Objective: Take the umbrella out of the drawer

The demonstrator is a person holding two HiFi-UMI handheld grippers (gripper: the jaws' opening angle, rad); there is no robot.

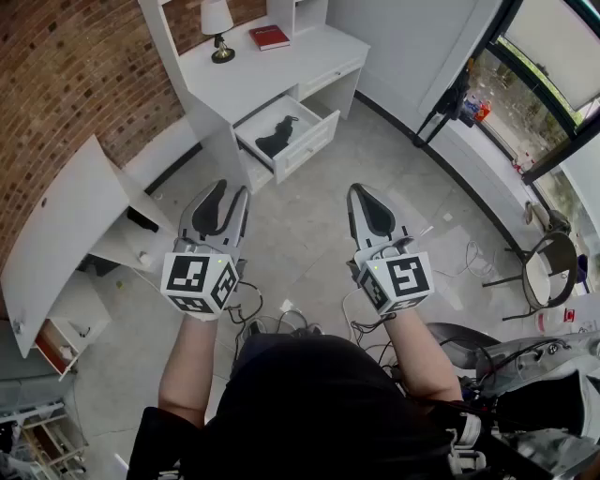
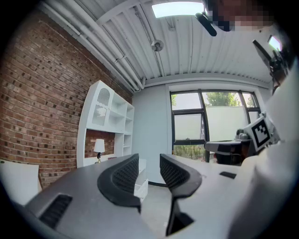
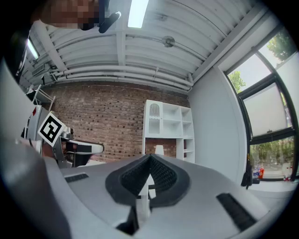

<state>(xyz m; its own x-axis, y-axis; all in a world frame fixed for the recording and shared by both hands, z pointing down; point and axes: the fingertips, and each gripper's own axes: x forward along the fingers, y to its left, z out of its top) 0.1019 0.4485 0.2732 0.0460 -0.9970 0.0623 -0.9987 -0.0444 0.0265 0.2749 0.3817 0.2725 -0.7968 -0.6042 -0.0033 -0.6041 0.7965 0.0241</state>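
A black folded umbrella [image 1: 277,135] lies in the open white drawer [image 1: 311,141] of the white desk [image 1: 281,73] at the top of the head view. Both grippers are held level over the floor, well short of the drawer. My left gripper [image 1: 225,190] has its jaws apart with nothing between them; in the left gripper view [image 2: 148,161] the drawer front [image 2: 142,186] shows through the gap. My right gripper [image 1: 364,191] has its jaws pressed together and empty, as the right gripper view [image 3: 150,158] also shows.
A lamp [image 1: 218,28] and a red book [image 1: 270,37] stand on the desk. A white cabinet with a slanted top [image 1: 66,225] is at the left. Cables [image 1: 281,319] lie on the floor near my feet. A round chair [image 1: 548,267] and windows are at the right.
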